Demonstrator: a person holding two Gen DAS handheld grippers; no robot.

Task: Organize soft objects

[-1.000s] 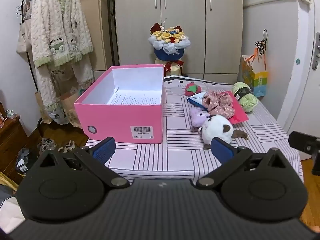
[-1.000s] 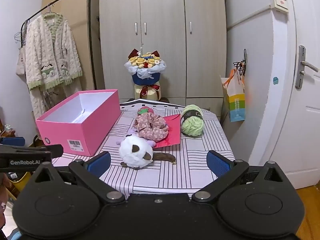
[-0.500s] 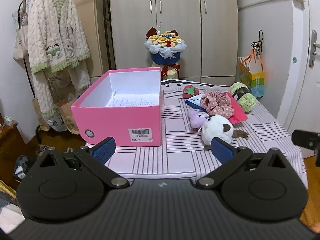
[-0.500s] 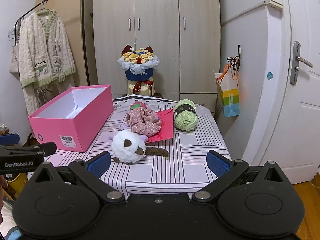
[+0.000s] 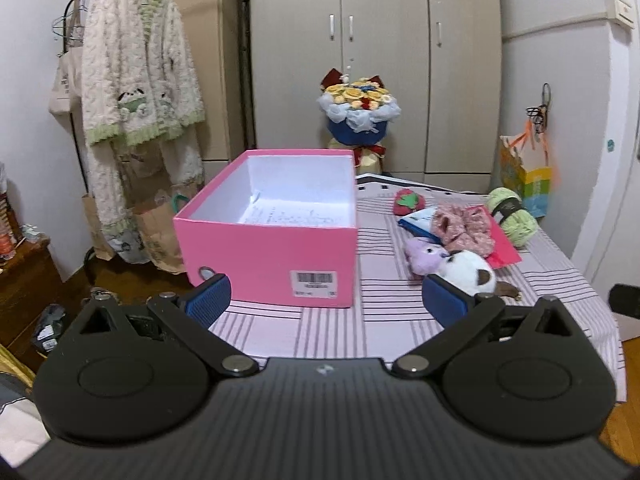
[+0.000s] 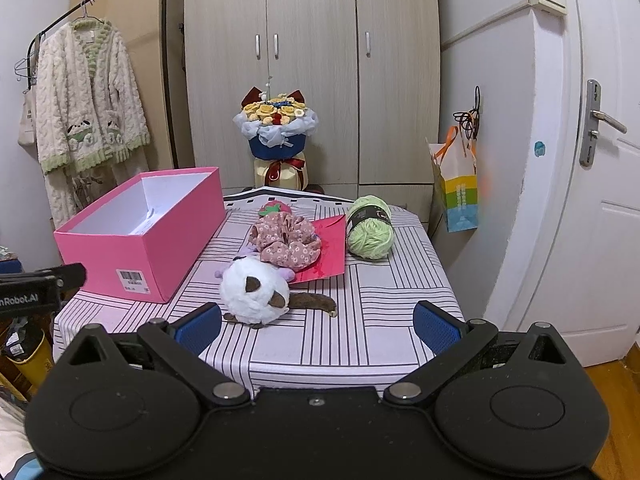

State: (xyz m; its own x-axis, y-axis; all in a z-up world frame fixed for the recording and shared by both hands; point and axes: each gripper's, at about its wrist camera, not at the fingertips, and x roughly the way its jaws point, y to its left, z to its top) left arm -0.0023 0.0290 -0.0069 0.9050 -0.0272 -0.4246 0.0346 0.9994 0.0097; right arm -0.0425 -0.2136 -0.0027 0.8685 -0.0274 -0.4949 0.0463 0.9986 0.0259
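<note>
An open pink box (image 5: 276, 240) (image 6: 132, 240) stands on the left of a striped table (image 6: 360, 320), holding only a sheet of paper. To its right lie a white plush (image 6: 256, 292) (image 5: 466, 274), a purple plush (image 5: 422, 254), a floral scrunchie (image 6: 286, 240) (image 5: 460, 224), a strawberry toy (image 5: 408, 202) (image 6: 274, 209) and a green yarn ball (image 6: 370, 228) (image 5: 514, 216). My left gripper (image 5: 324, 300) is open at the table's near edge, facing the box. My right gripper (image 6: 316, 326) is open just short of the white plush. Neither holds anything.
A red card (image 6: 326, 248) and a blue pouch (image 5: 418, 222) lie under the scrunchie. Behind the table stand a bouquet (image 6: 276, 128) and a wardrobe (image 6: 312, 72). A clothes rack with a robe (image 5: 136, 92) is at left, a door (image 6: 600, 200) at right.
Both grippers have moved closer to the table; the box and the toys look larger. Nothing on the table has shifted and both grippers stay open.
</note>
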